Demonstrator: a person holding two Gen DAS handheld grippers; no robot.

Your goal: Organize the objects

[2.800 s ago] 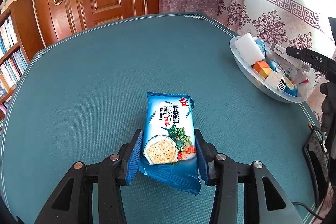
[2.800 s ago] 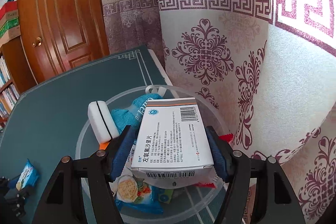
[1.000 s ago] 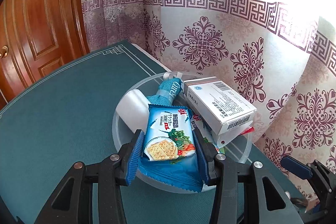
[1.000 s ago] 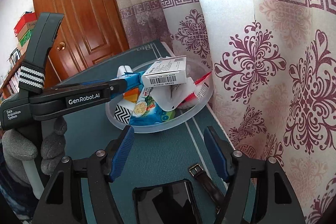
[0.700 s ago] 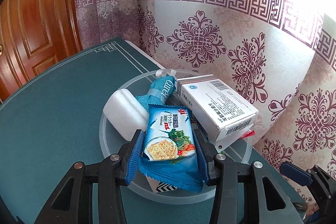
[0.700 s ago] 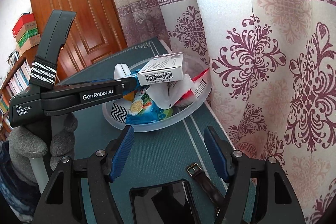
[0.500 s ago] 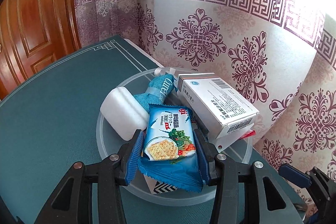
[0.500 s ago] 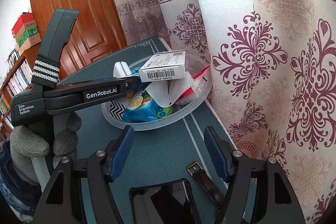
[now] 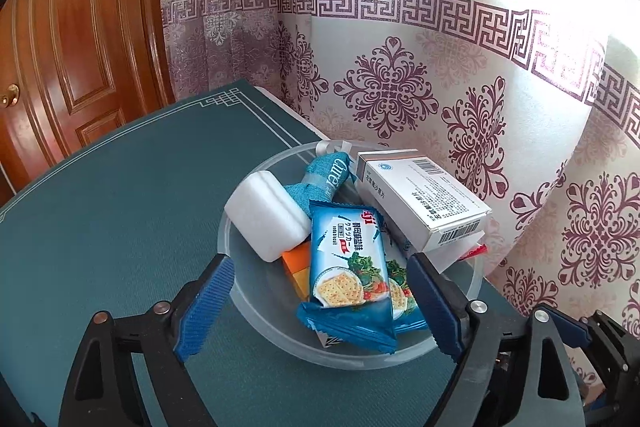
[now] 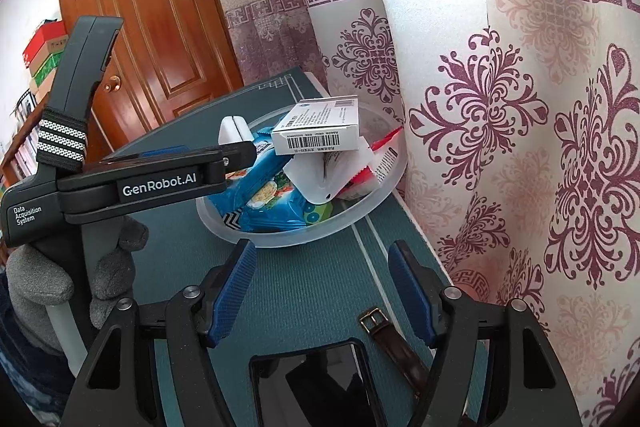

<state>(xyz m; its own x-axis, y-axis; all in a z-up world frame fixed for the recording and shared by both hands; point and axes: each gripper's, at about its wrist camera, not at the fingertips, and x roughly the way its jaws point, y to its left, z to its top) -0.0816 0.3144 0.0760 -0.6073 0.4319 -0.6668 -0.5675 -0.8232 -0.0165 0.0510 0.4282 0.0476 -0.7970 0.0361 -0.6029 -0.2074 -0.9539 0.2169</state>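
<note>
A blue cracker packet (image 9: 347, 267) lies in the clear plastic bowl (image 9: 240, 279) on top of other items. My left gripper (image 9: 316, 307) is open, its jaws wide on either side of the packet and not touching it. The bowl also holds a white medicine box (image 9: 420, 205), a white sponge (image 9: 266, 217), a rolled blue cloth (image 9: 324, 183) and an orange block (image 9: 298, 269). In the right wrist view the bowl (image 10: 360, 215) sits ahead with the box (image 10: 320, 133) on top. My right gripper (image 10: 322, 291) is open and empty, short of the bowl.
The bowl stands near the right edge of the teal table (image 9: 120, 207), next to a patterned curtain (image 9: 460, 87). A phone (image 10: 316, 375) and a watch strap (image 10: 384, 331) lie under my right gripper. A wooden door (image 9: 80, 39) is behind.
My left gripper carried the cracker packet from the table to the bowl, then opened and let it go there. My right gripper let go of the medicine box in the bowl and drew back.
</note>
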